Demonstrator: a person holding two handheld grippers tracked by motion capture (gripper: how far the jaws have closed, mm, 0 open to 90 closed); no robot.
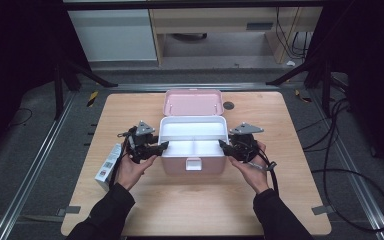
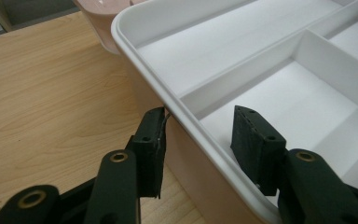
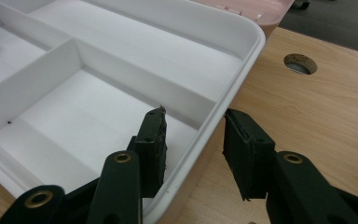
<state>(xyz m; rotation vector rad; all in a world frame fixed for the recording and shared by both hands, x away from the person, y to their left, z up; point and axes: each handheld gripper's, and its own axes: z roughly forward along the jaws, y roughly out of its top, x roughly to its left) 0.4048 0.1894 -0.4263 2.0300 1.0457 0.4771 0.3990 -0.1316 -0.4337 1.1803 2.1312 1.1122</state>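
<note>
We bring both grippers to one pink plastic box (image 1: 194,159) with a white tray insert (image 1: 194,137) seated in its top, standing on the pale wooden bench (image 1: 190,210). Nearest us, the left gripper (image 1: 164,146) straddles the tray's left rim: in the left gripper view one jaw sits outside against the pink wall and the other hangs inside over a white compartment, with a gap showing on the inner side, so the jaws are open around the rim, not pinching it. The right gripper (image 1: 222,144) mirrors this on the right rim (image 3: 223,95), one jaw inside the tray, one outside over the bench, also open with clear gaps.

We judge the tray to be light, stiff, thin-walled plastic with a smooth, rather slippery lip; the raised rim at each short side is the sensible place to take hold, evenly on both sides so that it lifts level and does not jam.

We count three compartments in the tray, all bare, and one white latch (image 1: 193,163) at the front. Beyond the jaws stands one pink hinged lid (image 1: 193,103), open and upright. Left of the left jaws lies one small white carton (image 1: 108,167).
</note>
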